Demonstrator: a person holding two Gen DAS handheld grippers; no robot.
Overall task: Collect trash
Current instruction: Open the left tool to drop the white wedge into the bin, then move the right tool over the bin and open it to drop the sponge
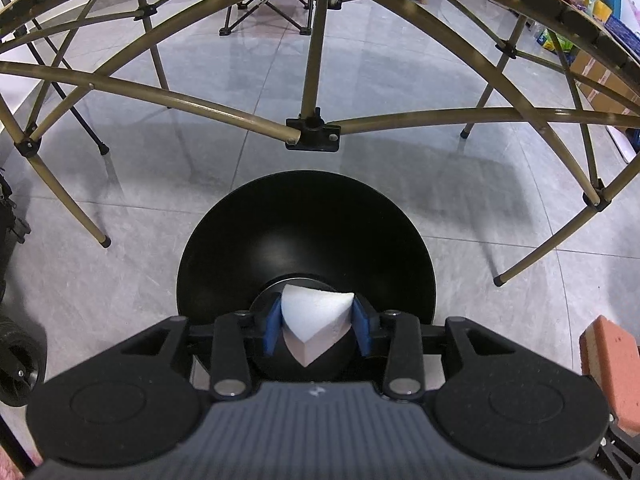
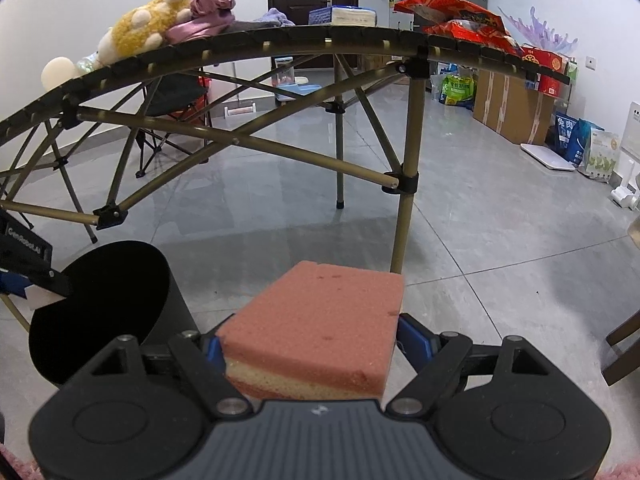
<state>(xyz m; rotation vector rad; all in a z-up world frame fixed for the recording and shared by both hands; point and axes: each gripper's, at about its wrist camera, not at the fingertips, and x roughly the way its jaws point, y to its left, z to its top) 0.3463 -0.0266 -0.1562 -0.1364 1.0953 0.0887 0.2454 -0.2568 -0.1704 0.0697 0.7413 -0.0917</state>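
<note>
- A black round bin stands on the grey tiled floor beside the folding table; its inside is dark and what lies in it cannot be told
- The left gripper hangs over the bin mouth, its blue pads clamped on a white foam wedge
- The right gripper sits to the right of the bin, its jaws spread wide and pressed on both sides of a pink sponge with a yellow middle layer
- On the tabletop lie a yellow plush toy, pink cloth, a blue box and red snack bags
- Cardboard boxes and printed bags stand along the far wall
</note>
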